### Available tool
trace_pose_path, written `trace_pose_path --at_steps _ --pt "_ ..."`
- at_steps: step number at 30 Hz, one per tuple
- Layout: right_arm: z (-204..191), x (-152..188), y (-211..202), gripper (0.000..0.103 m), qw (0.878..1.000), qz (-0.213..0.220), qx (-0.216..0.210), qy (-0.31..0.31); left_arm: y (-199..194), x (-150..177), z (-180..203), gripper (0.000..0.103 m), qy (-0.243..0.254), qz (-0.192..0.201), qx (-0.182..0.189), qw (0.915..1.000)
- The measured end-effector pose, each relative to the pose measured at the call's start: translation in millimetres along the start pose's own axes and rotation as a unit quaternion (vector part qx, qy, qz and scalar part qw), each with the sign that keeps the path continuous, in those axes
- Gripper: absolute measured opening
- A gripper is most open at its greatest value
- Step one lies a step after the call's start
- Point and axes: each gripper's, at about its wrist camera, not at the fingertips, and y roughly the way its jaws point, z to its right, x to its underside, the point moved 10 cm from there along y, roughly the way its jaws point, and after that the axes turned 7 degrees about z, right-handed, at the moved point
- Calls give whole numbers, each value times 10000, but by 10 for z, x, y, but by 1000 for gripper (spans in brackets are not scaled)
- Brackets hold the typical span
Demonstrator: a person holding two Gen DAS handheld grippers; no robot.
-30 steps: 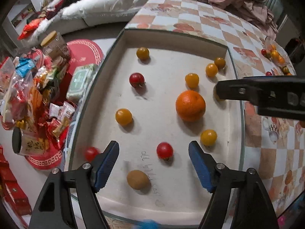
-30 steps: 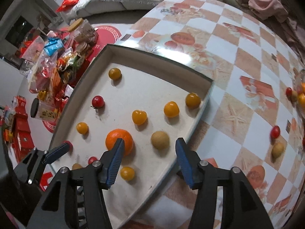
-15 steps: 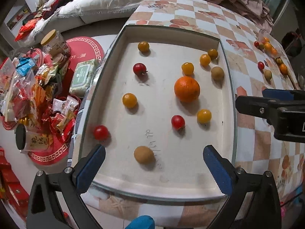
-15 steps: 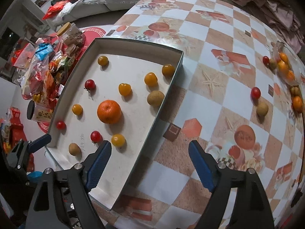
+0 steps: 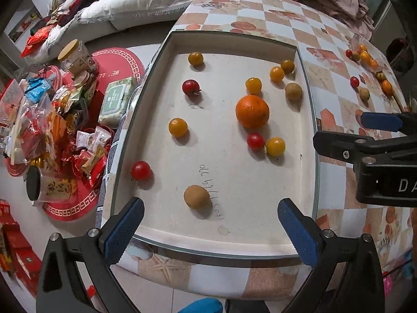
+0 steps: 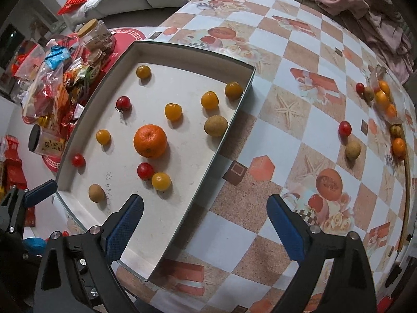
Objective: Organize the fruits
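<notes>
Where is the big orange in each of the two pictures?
Left wrist view: the big orange lies in the tray, right of the middle.
Right wrist view: the big orange lies near the tray's middle, left of the picture's centre.
Shared landmark: a red tomato touching a yellow tomato.

Right gripper (image 6: 204, 221): jaws spread wide, having just been opening, nothing between them, over the near rim of the tray (image 6: 232, 130) and the checkered counter (image 6: 299, 60). Orange (image 6: 150, 141) at tray centre; red tomato (image 6: 145, 170) at its six o'clock, touching a yellow tomato (image 6: 161, 181). Loose fruits (image 6: 383, 99) well apart at two o'clock.
</notes>
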Motion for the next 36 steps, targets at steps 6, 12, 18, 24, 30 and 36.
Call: trace_pose_path --at_steps 6,12,18,24,30,36 --pt "-17 -2 2 97 10000 5 -6 -40 8 8 -10 103 39 -33 -66 10000" --pt "-43 -1 0 97 9999 23 -16 -104 9 3 -10 103 62 -35 -86 9999" --pt "-46 1 2 97 9999 5 -33 -105 4 -21 3 103 124 -12 -119 9999" --pt "-46 0 2 97 9999 9 -32 -109 3 -24 6 103 136 1 -124 9998" --pt "-49 5 3 97 9999 4 -39 -110 -1 -29 23 103 162 4 -115 9998" --pt "-46 3 2 97 9999 4 -33 -108 1 -27 31 103 175 -1 -112 9998"
